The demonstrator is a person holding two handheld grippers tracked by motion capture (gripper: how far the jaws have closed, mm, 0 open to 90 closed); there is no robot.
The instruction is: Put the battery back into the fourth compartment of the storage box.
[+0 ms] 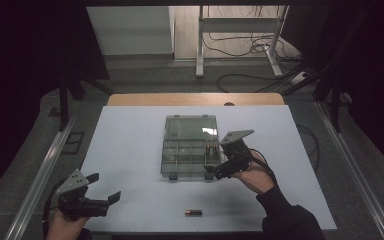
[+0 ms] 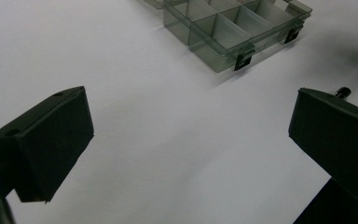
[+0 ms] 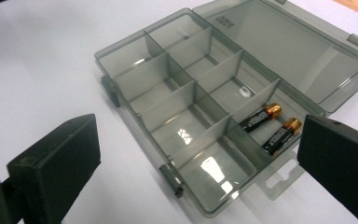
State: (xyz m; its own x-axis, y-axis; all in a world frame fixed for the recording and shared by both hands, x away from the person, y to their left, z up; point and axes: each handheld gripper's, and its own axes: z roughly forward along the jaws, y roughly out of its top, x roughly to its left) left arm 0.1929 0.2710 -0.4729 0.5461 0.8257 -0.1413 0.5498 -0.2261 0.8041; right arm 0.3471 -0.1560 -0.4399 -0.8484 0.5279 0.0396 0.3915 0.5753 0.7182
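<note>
The compartment box [image 1: 189,152] lay open at the centre of the white tabletop [image 1: 130,150], its clear lid [image 1: 190,127] folded flat toward 12 o'clock. Two batteries [image 3: 272,126] rested side by side in one compartment at the box's 3 o'clock edge, touching or nearly touching each other. A third battery [image 1: 193,213] lay alone on the tabletop at 6 o'clock from the box, well apart from it.

The right tool [image 1: 215,171] hovered just beside the box's near corner at about 4 o'clock, held in the person's right hand [image 1: 252,175]. Its jaws stood spread wide with nothing between them; in the right gripper view the two batteries lay beyond the jaws, untouched.

The left tool [image 1: 105,187] sat low at 8 o'clock on the tabletop, well apart from the box. Its jaws were likewise wide apart and held nothing, with bare tabletop between them.
</note>
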